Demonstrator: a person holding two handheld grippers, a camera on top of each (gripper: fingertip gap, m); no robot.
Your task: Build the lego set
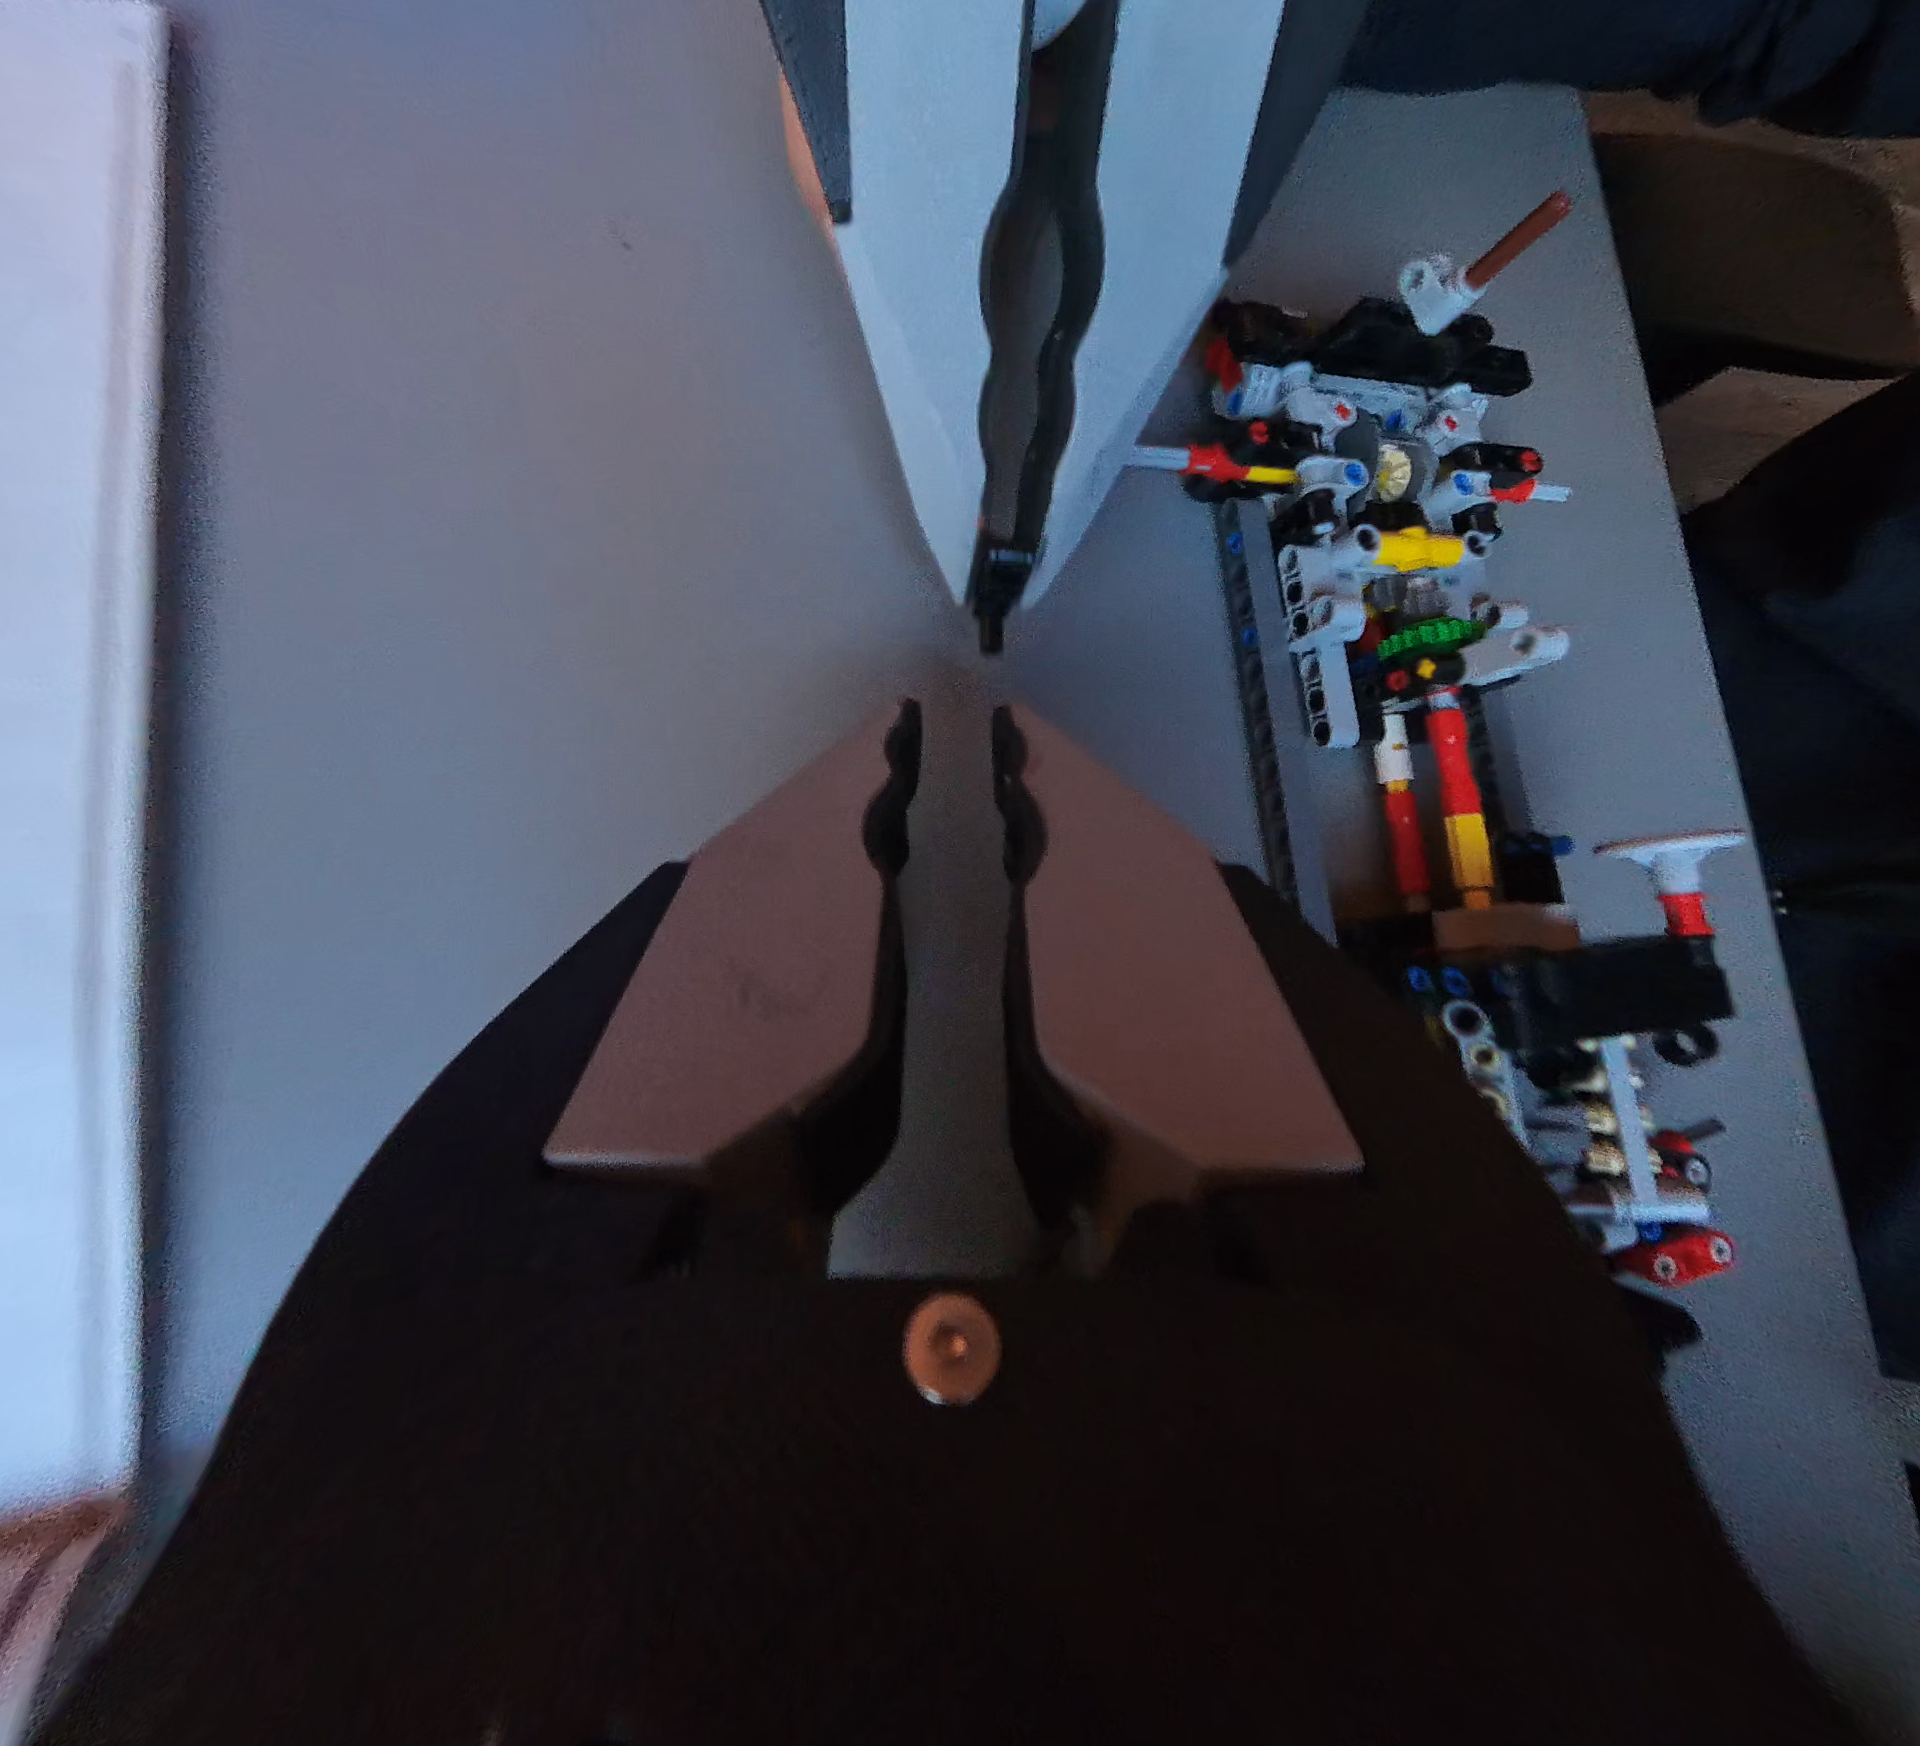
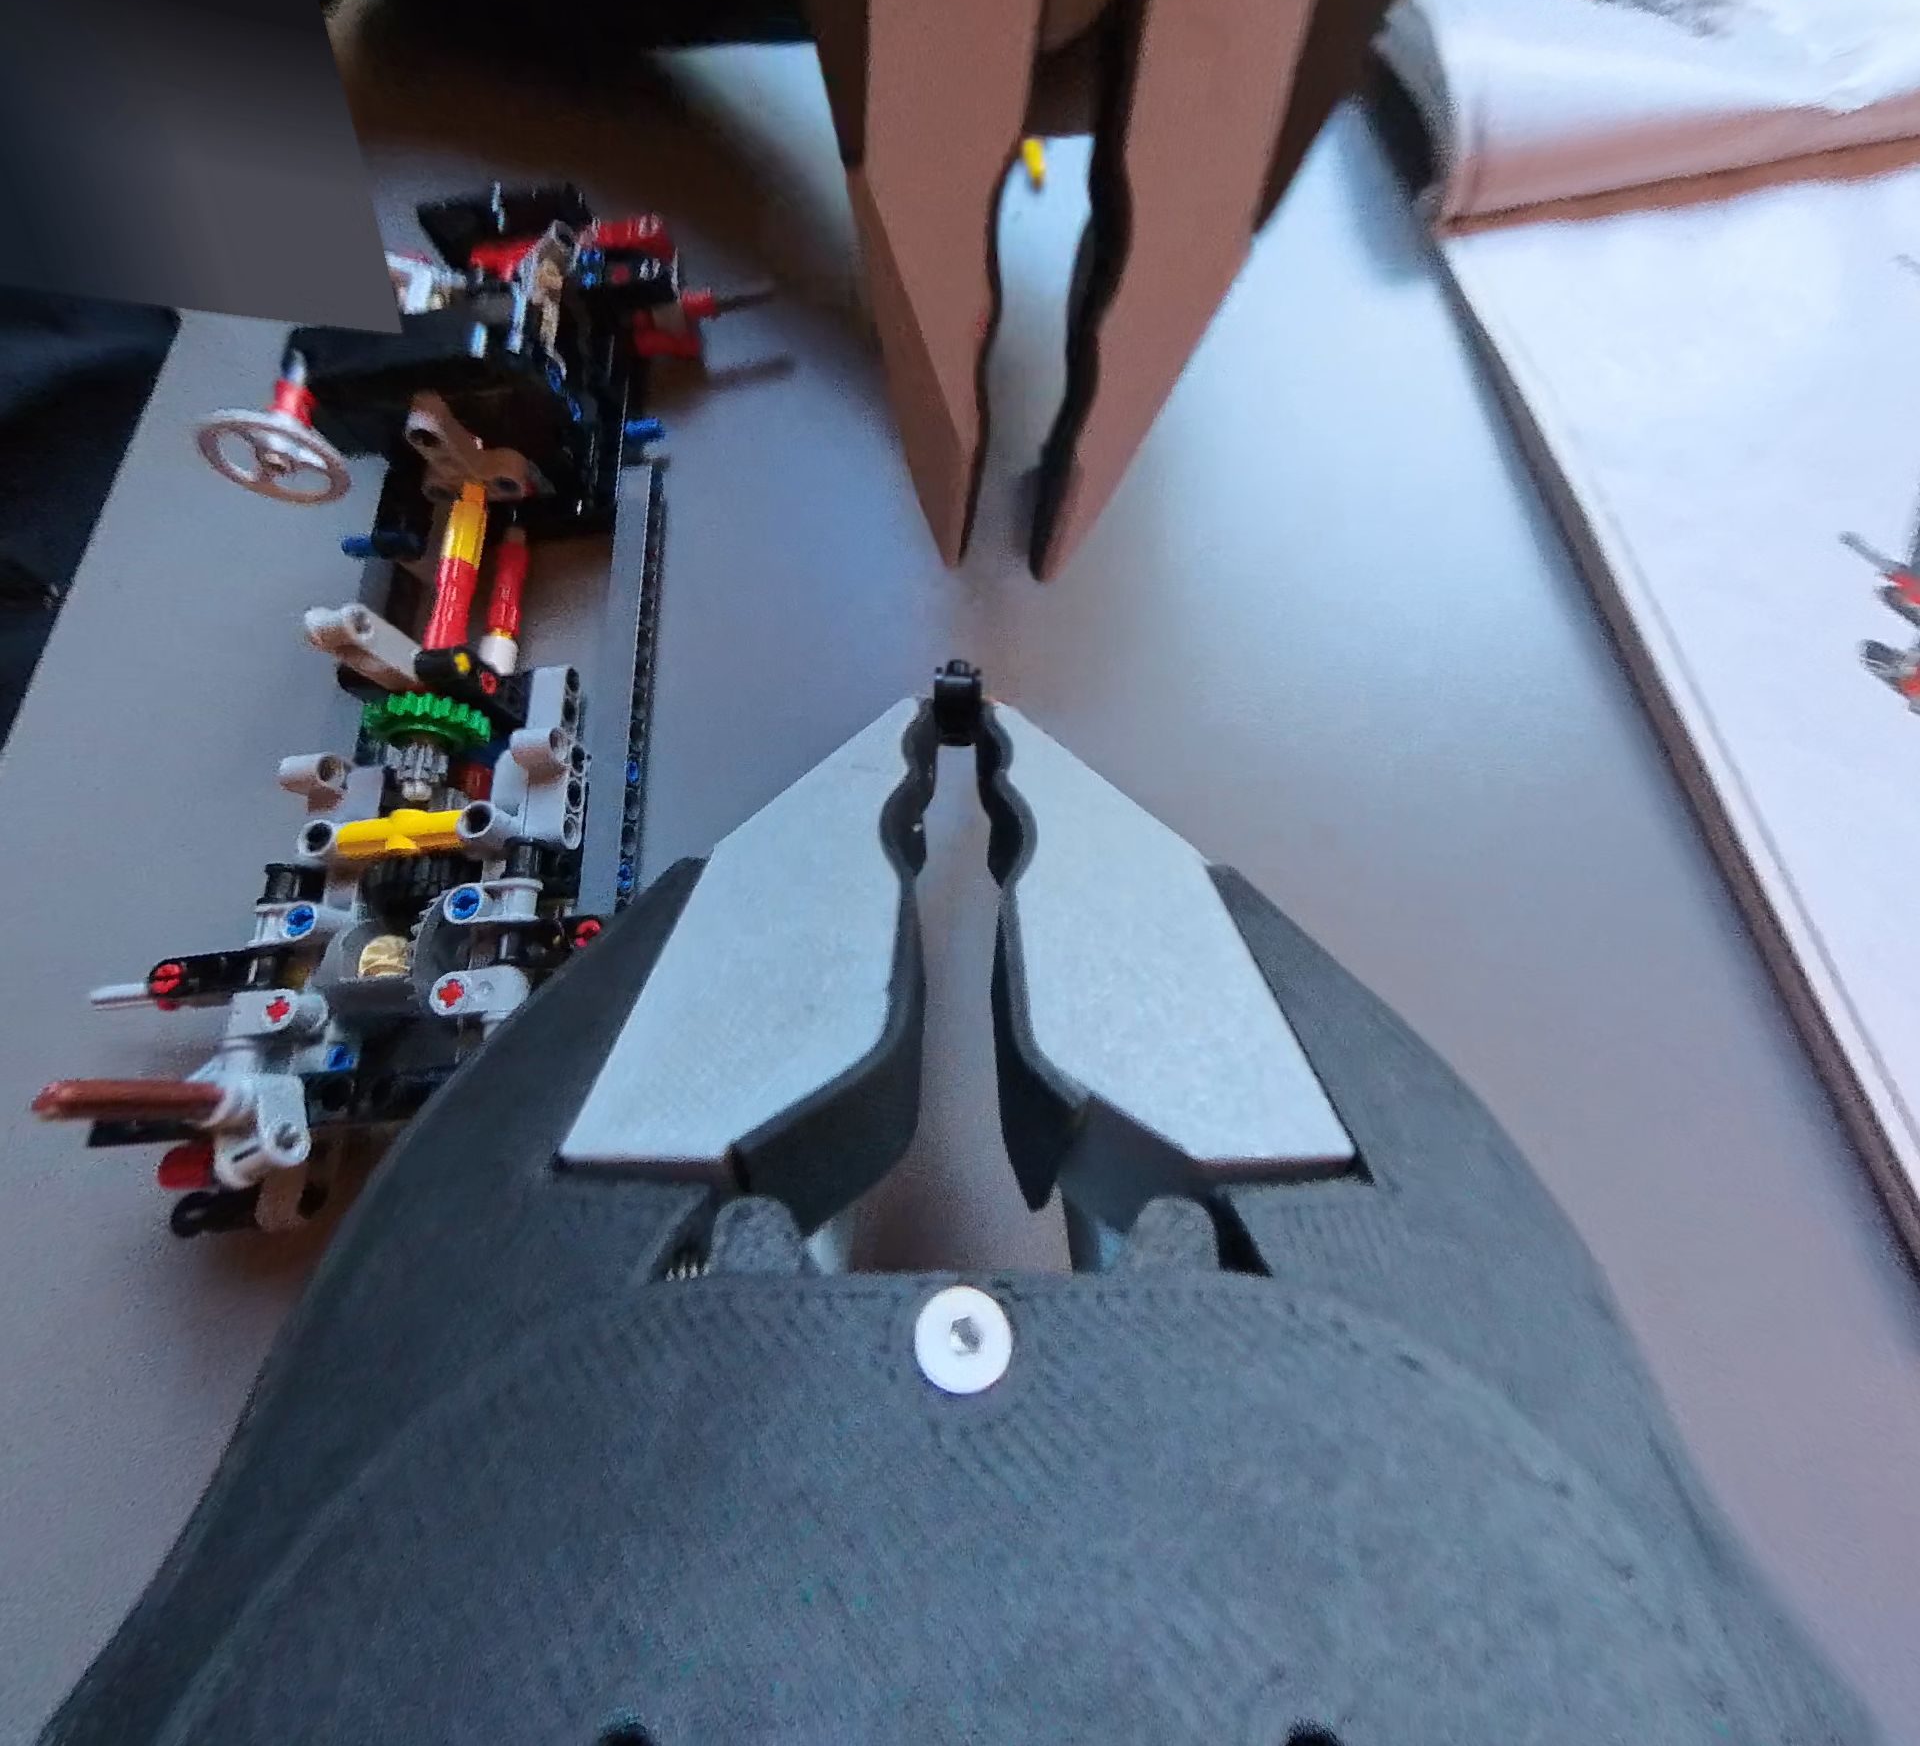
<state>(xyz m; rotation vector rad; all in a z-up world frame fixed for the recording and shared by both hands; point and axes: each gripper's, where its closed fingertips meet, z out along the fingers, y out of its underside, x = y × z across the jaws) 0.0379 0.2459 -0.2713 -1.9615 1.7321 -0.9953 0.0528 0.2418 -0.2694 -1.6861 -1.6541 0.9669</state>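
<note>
No writing can be read on anything here

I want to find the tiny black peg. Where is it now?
The tiny black peg is pinched at the tips of the right hand-held gripper, above the grey table, facing the left hand-held gripper.

A small black peg [image 2: 957, 701] sticks out forward from the right gripper [image 2: 957, 722], pinched at its tips.
</note>
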